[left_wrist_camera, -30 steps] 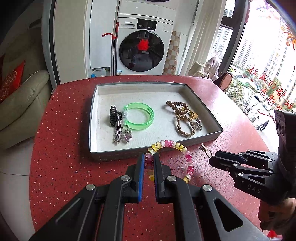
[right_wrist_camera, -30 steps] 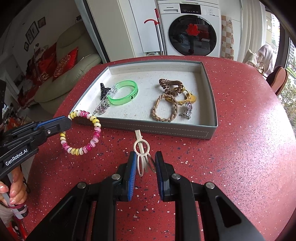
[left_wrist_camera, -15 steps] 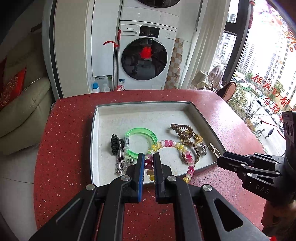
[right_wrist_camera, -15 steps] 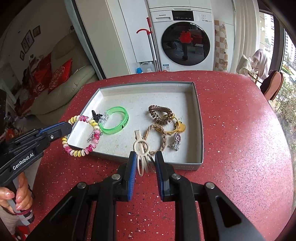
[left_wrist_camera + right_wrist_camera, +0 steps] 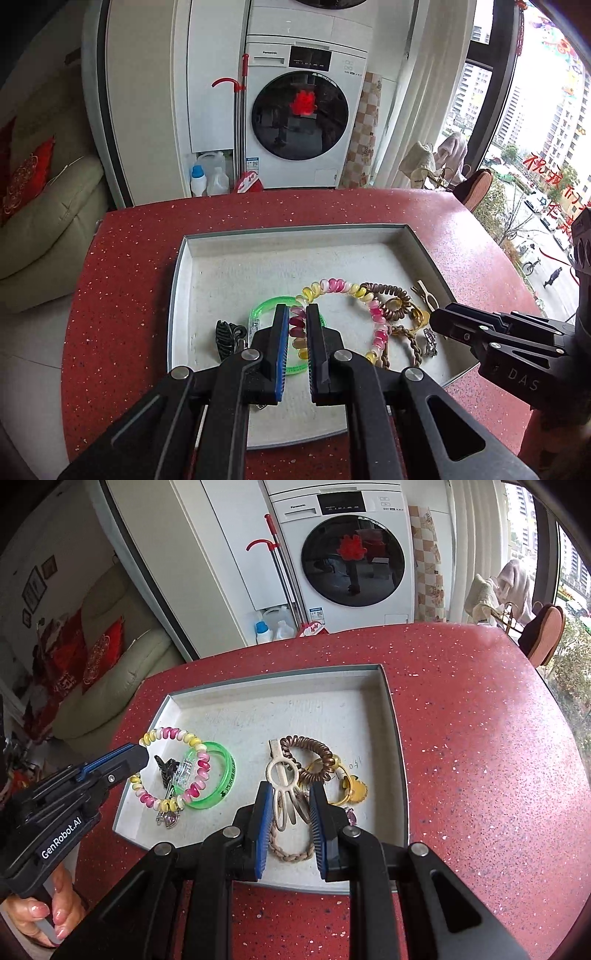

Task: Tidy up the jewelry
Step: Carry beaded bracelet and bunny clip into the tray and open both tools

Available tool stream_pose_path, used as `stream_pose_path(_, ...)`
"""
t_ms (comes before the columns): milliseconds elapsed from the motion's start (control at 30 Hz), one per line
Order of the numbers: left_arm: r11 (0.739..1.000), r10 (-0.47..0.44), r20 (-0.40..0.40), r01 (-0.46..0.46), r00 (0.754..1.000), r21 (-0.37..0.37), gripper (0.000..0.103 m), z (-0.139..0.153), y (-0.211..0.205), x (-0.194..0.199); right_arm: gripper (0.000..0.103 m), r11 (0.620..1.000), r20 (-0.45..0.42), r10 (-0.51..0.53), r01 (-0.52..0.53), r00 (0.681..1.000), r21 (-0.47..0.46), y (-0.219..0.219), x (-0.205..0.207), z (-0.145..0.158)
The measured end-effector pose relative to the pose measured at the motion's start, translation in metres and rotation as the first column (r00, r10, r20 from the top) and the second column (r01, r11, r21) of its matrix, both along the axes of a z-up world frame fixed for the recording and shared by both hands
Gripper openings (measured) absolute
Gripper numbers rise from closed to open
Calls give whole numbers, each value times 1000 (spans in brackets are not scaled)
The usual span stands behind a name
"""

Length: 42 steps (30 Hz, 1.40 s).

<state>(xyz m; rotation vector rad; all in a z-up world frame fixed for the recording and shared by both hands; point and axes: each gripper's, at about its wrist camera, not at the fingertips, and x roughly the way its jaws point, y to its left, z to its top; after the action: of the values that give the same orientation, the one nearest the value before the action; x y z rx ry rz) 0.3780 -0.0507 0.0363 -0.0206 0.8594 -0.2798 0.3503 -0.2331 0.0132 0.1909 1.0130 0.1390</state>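
Jewelry (image 5: 207, 779) in grey tray (image 5: 400, 775)

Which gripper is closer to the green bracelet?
Left. The left gripper holds the beaded bracelet right over the green bracelet. The right gripper holds a cream hair clip off to its side.

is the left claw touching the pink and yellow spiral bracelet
Touching. In the left wrist view the left claw is shut on the spiral bracelet, its pink and yellow coils pinched between both pads over the tray.
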Motion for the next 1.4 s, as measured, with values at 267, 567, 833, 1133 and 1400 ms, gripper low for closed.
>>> stream_pose_path(267, 999, -9, -43, 12, 999, 53, 28, -33, -13, 3, 22, 1000, -35, -14, 14, 999, -9, -1, 8, -21)
stream_pose_path(567, 993, -30, -59, 37, 998, 112, 28, -51, -25, 4, 22, 1000, -64, -19, 18, 998, -22, -1, 9, -39)
stream_pose_path(833, 981, -39, -34, 45, 999, 189, 28, -58, -34, 2, 23, 1000, -78, -13, 12, 997, -13, -2, 9, -45)
stream_pose_path(1133, 984, -35, -29, 39, 999, 171, 28, -53, -28, -4, 48, 1000, -48, -4, 5, 999, 29, -4, 1, -35)
stream_pose_path(1400, 985, -16, -30, 21, 999, 174, 28, -49, -25, -9, 48, 999, -10, -16, 17, 1000, 38, -4, -15, -20)
